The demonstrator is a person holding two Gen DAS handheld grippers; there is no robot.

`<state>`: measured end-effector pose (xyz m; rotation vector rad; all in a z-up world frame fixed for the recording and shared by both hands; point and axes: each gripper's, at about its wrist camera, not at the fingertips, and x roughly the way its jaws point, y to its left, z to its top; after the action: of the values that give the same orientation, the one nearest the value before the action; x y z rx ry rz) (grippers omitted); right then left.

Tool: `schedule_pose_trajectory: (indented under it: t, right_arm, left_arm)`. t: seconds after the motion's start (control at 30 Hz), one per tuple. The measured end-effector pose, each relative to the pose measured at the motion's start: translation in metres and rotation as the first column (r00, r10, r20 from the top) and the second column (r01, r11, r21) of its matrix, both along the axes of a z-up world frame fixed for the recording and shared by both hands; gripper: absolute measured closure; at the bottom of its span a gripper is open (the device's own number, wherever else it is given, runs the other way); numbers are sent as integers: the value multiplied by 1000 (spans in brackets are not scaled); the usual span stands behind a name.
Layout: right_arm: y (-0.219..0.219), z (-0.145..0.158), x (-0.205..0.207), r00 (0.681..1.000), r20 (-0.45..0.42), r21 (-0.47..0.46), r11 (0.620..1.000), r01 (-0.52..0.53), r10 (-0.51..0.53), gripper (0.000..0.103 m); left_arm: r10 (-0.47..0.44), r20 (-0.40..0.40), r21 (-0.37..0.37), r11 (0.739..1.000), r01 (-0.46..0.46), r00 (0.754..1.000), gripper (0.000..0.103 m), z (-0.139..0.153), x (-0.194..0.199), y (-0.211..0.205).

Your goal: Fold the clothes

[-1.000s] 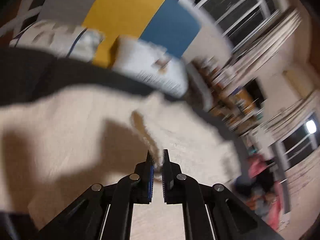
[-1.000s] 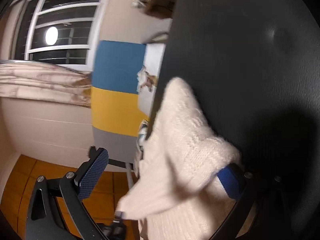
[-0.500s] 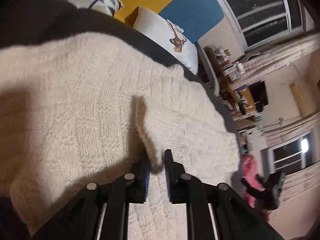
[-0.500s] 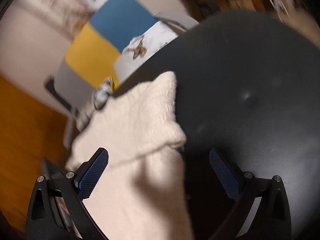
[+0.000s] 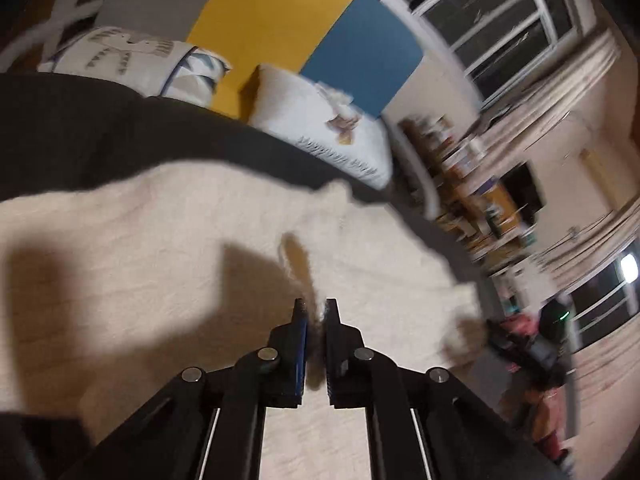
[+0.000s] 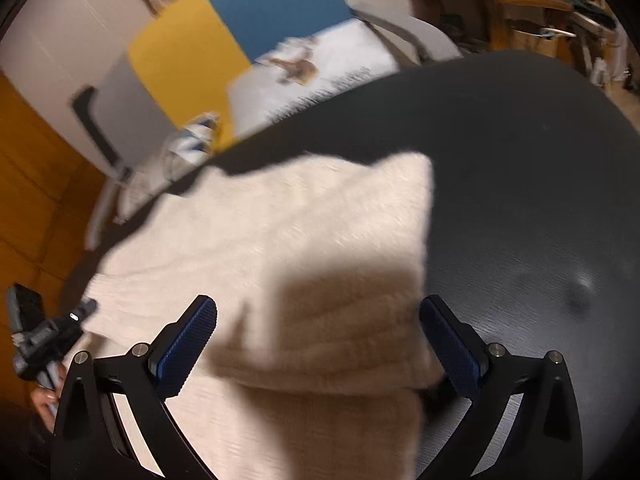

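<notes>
A cream knitted sweater (image 5: 160,248) lies spread on a round black table (image 5: 80,136). My left gripper (image 5: 316,308) pinches a raised ridge of the knit; its jaws are closing, with fabric squeezed between the pads. In the right wrist view the sweater (image 6: 304,232) shows a folded layer with a straight right edge on the black table (image 6: 540,184). My right gripper (image 6: 318,308) hangs wide open above that fold, touching nothing. The left gripper (image 6: 40,332) and a hand show at the far left edge of that view.
Two white printed pillows (image 5: 320,128) (image 5: 132,64) lie beyond the table's far edge, in front of yellow and blue wall panels (image 5: 272,28). A wooden floor (image 6: 32,184) lies to the left, a cluttered wooden desk (image 6: 500,4) at the back right.
My right gripper let the sweater's fold drop from between its fingers, rolled and rose; the fold now lies flat. My left gripper stayed on the same ridge of knit.
</notes>
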<state>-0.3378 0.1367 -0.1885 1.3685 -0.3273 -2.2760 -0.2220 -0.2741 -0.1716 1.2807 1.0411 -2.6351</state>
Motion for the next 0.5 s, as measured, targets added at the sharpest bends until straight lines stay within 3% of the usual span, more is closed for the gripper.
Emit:
schedule_pose_trajectory:
  t: [0.07,0.13,0.2,0.27,0.33,0.43,0.5]
  right_arm:
    - [0,-9,-2,1000,29,-1,1000,8,-8,0]
    - [13,-12,-1,997,57,-52,998,46,-43,0]
    - [39,-8,7,994,68,-187,978,95,-83,0]
    - [71,-1,18,989,83,-348,927,142,-120,0]
    - [98,-1,31,983,121,-482,858,179,-137,0]
    - [121,-13,50,974,203,-679,702,215,-102,0]
    - [119,-21,56,965,242,-692,679,245,-101,0]
  left_arm:
    - [13,90,1,1000,-13,996,94,-16,-2,-4]
    - [40,77,79,996,-46,996,90,-15,2,-17]
    - [95,57,83,992,-99,994,85,0,6,-27]
    - [100,-21,78,992,-98,995,83,25,2,-31]
    - [3,-97,101,995,7,995,80,50,-23,-20]
    - [-186,-151,94,975,201,971,78,75,-78,24]
    - [-326,-146,90,936,341,934,76,81,-119,65]
